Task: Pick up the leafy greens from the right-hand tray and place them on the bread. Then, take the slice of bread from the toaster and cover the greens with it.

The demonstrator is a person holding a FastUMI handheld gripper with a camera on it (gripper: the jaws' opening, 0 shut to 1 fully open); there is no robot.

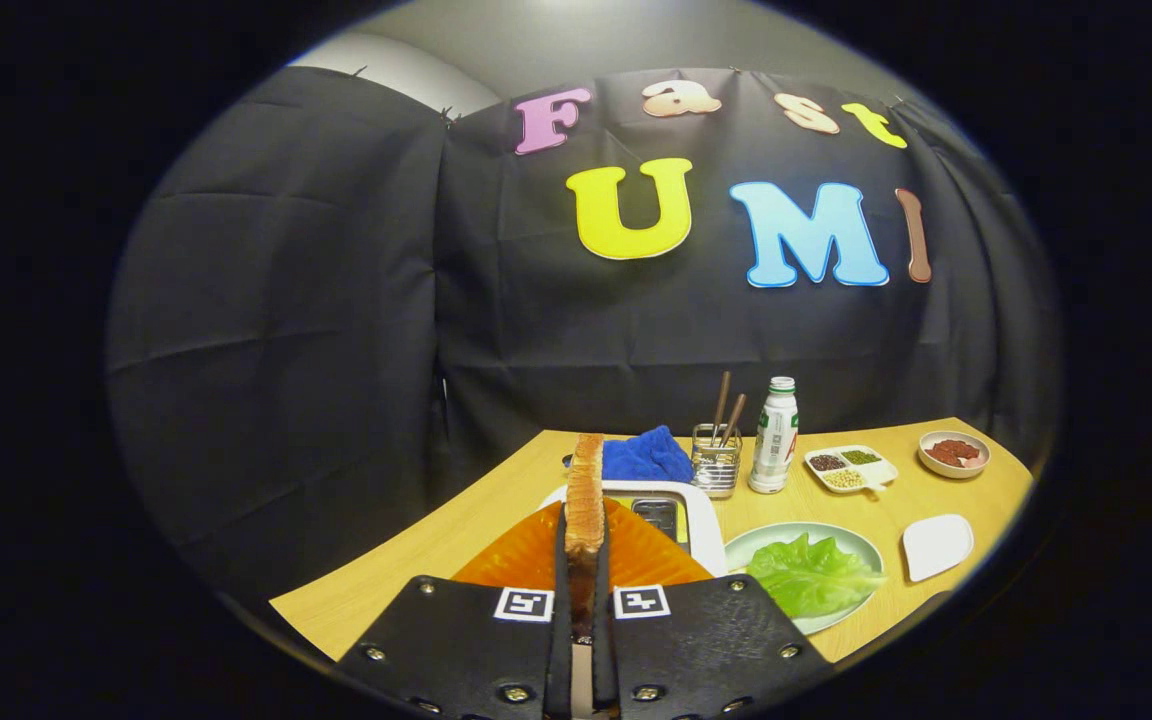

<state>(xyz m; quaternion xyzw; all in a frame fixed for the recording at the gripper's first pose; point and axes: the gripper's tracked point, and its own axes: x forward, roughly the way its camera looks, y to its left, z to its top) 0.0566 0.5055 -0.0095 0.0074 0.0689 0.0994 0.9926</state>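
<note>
My gripper (pixel 584 560) is shut on a slice of toasted bread (pixel 586 490), which stands upright and edge-on between the two fingers and rises well past their tips. Under the held slice lie an orange plate (pixel 516 560) and the white toaster (pixel 701 520), whose dark slot (pixel 656 515) is just right of the bread. To the right of the fingers, a leafy green (pixel 811 575) lies spread on a pale green plate (pixel 748 545). I cannot see what is under the leaf.
Behind the toaster are a blue cloth (pixel 646 458), a metal holder with chopsticks (pixel 716 465) and a white bottle (pixel 774 435). Further right are a divided dish of beans (pixel 849 468), a bowl of red-brown powder (pixel 954 453) and a small white dish (pixel 936 545).
</note>
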